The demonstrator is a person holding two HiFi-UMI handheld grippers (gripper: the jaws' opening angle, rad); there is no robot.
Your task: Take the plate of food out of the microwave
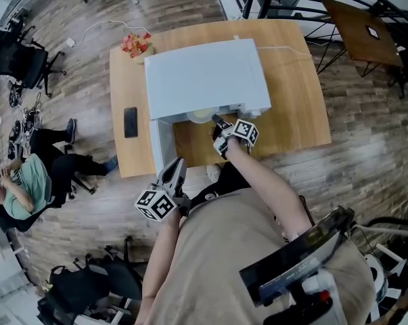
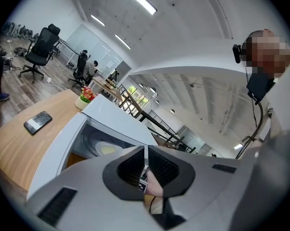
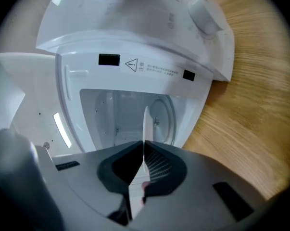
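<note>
The one round white plate (image 1: 201, 116) with pale yellow food is sitting at the mouth of the single glossy white microwave (image 1: 204, 76), and the right gripper (image 1: 219, 123) is clamping its thin rim between closed jaws. A warning-triangle sticker (image 3: 131, 64) is showing above the cavity, its print too small to read. The left gripper (image 1: 174, 171) is hanging near the open door with jaws pressed together on nothing, while one black phone (image 1: 130, 122) is lying on the wood-grain table (image 1: 291, 80).

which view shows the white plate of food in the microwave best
The left gripper view: it looks into the open white microwave and shows the round white plate from above, with pale food. The head view catches only its front edge; the right gripper view sees it edge-on.
</note>
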